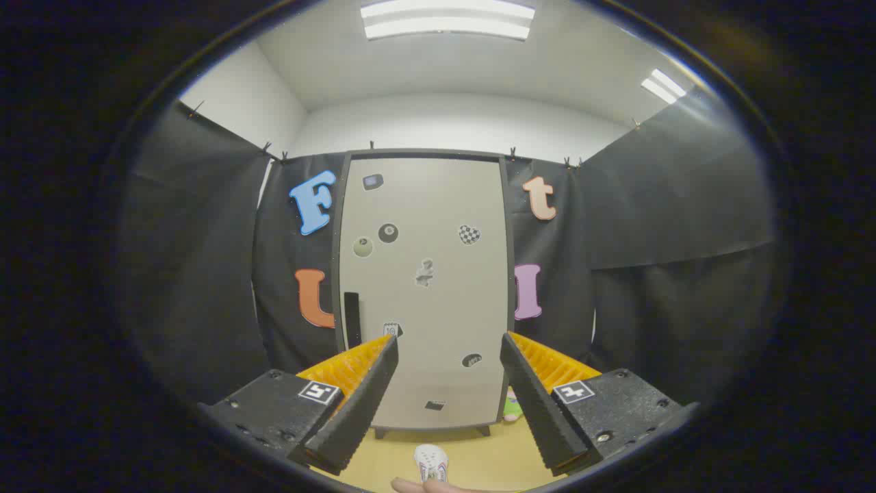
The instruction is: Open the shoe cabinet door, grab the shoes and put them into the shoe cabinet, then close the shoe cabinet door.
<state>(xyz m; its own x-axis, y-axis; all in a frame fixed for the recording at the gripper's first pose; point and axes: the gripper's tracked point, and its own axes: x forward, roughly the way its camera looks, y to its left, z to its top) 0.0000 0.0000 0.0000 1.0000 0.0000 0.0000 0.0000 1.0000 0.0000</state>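
Gripper (pixel 448 356): held level, aimed straight at the shoe cabinet (pixel 424 287); fingers spread wide apart, nothing between them, touching nothing.

Shoe cabinet: tall, pale, upright, door shut; stands against the black cloth wall, well beyond the fingertips and framed between them. Dark vertical handle (pixel 352 318) at the door's lower left edge. Door front carries several small stickers, among them a black ball sticker (pixel 388 233) and a checkered heart sticker (pixel 469 235).

Shoe (pixel 431 463): white, on the yellow floor (pixel 479 452) in front of the cabinet, below the gap between the fingers.

Second item (pixel 512 408): pale green and pink, at the cabinet's lower right corner, partly hidden; kind cannot be told.

Person's finger (pixel 438 486): just beneath the shoe.
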